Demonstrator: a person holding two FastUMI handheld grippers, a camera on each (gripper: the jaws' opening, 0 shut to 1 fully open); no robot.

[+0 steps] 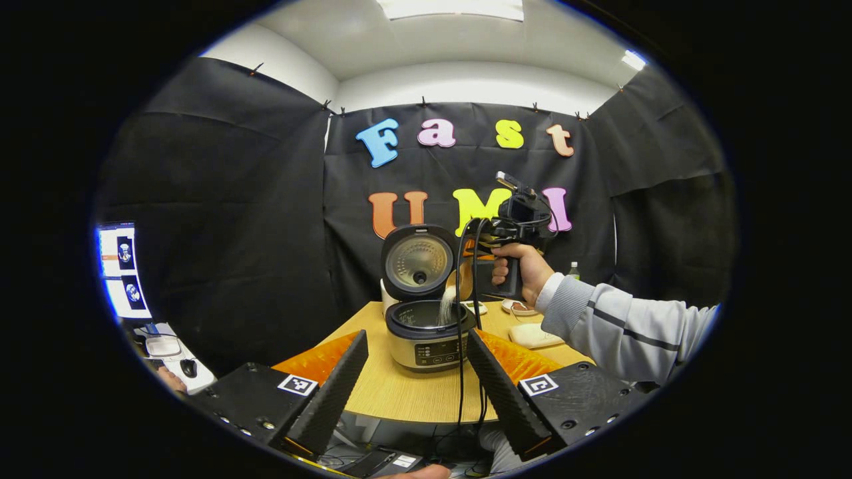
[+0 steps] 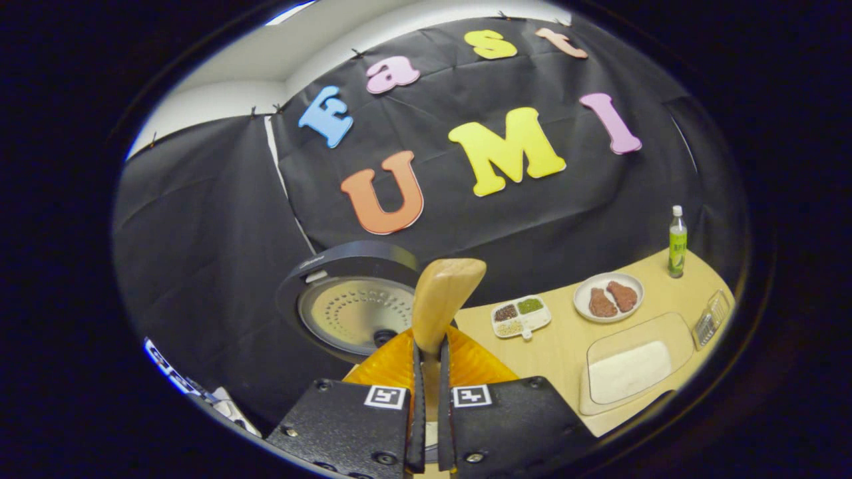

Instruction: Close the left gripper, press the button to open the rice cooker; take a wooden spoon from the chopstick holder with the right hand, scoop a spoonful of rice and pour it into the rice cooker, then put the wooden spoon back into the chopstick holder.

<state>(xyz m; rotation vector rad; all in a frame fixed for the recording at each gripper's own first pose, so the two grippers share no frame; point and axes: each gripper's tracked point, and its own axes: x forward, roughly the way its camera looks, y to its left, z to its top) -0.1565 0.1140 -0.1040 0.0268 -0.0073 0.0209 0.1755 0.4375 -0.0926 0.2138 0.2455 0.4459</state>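
The rice cooker [image 1: 426, 339] stands open on the wooden table [image 1: 399, 396], its lid [image 1: 418, 261] tipped up and back. Above the pot a person's hand [image 1: 526, 269] holds my right gripper, and the wooden spoon [image 1: 460, 283] tilts down over the pot while a thin stream of rice [image 1: 444, 307] falls in. In the right gripper view my right gripper [image 2: 429, 356] is shut on the spoon's handle, and the spoon [image 2: 442, 299] sticks up ahead beside the lid [image 2: 356, 309]. My left gripper [image 1: 418, 339] hangs open in front of the cooker, touching nothing.
A tray of white rice [image 2: 629, 369], a plate with two brown pieces [image 2: 609, 297], a small divided dish [image 2: 521, 315], a green bottle [image 2: 677, 241] and a small clear rack [image 2: 711, 319] lie right of the cooker. Black cables [image 1: 460, 372] hang before it. A monitor [image 1: 120, 269] stands left.
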